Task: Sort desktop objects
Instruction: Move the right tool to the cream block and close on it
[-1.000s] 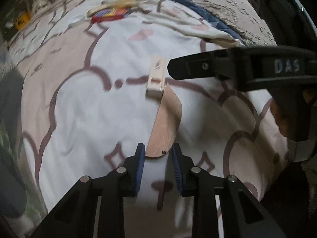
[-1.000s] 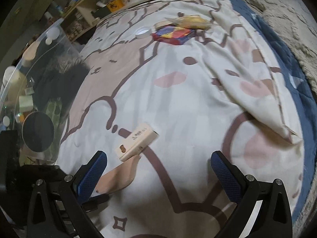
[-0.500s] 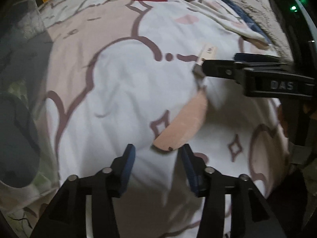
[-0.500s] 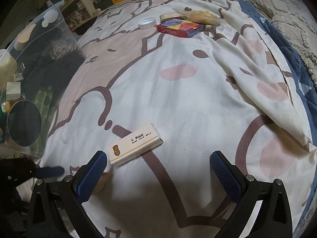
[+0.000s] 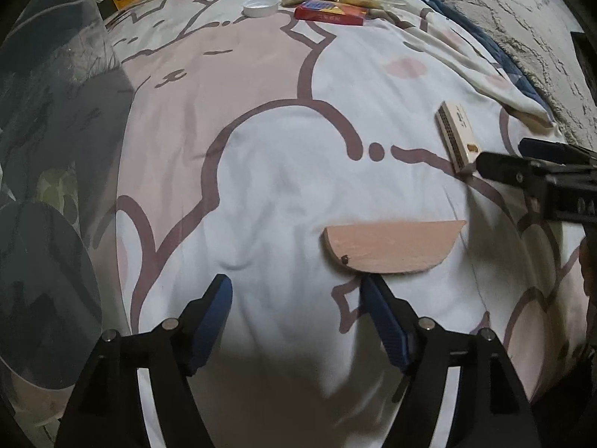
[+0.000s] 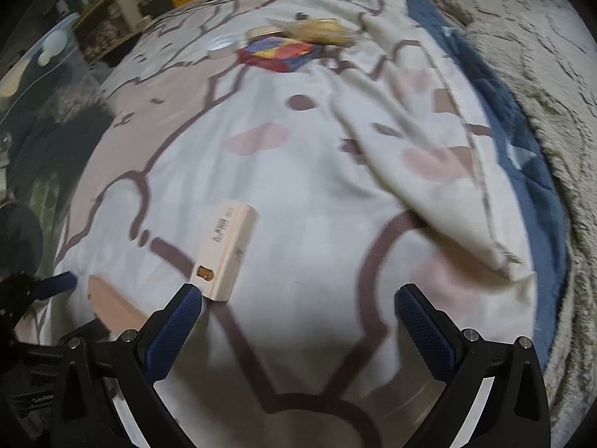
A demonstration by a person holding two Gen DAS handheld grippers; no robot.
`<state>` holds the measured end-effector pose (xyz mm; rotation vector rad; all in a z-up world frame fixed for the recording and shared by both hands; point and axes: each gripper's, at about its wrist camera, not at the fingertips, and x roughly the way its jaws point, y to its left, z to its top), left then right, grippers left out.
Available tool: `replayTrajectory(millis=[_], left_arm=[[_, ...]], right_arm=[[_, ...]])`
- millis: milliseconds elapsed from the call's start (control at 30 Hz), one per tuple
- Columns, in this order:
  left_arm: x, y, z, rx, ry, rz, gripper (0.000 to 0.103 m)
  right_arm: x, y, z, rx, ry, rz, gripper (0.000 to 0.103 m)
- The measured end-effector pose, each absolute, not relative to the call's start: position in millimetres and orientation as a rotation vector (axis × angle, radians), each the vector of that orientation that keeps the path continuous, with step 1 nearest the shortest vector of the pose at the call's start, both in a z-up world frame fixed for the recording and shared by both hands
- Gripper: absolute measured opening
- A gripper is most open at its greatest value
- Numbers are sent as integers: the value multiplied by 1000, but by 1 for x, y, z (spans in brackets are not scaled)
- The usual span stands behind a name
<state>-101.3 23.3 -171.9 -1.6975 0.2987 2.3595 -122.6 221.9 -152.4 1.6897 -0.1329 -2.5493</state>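
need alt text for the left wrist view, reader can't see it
The left gripper, jaws opening with nothing between them, points down at a patterned bedsheet beside a flat pink half-round piece. To the right, the right gripper nears a cream box; a red box and white lid lie far back.

Black hand-held gripper (image 5: 294, 295), blue ribbed pads (image 5: 211, 317)

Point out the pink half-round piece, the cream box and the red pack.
pink half-round piece (image 5: 391, 248), left wrist view, middle of its flat top face.
cream box (image 6: 227, 250), right wrist view, centre of its printed top.
red pack (image 5: 330, 13), left wrist view, its top face.
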Motion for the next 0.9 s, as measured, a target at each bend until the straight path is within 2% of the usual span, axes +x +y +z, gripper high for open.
replayTrajectory(millis=[100,333,667,900], left_arm=[[-99,29,-167,-1665,274,2350,86],[-86,52,-157,-1545,261,2316,86],[-99,72,-173,-1441,421,2305,86],[-107,66,-175,-1432,320,2309,84]], right_arm=[[-123,232,-151,1714,-152,-2572,103],[-119,236,-144,1735,-127,-2577,103],[-121,205,-144,1648,-101,-2471,103],[-131,197,-155,1671,-65,-2456,103]])
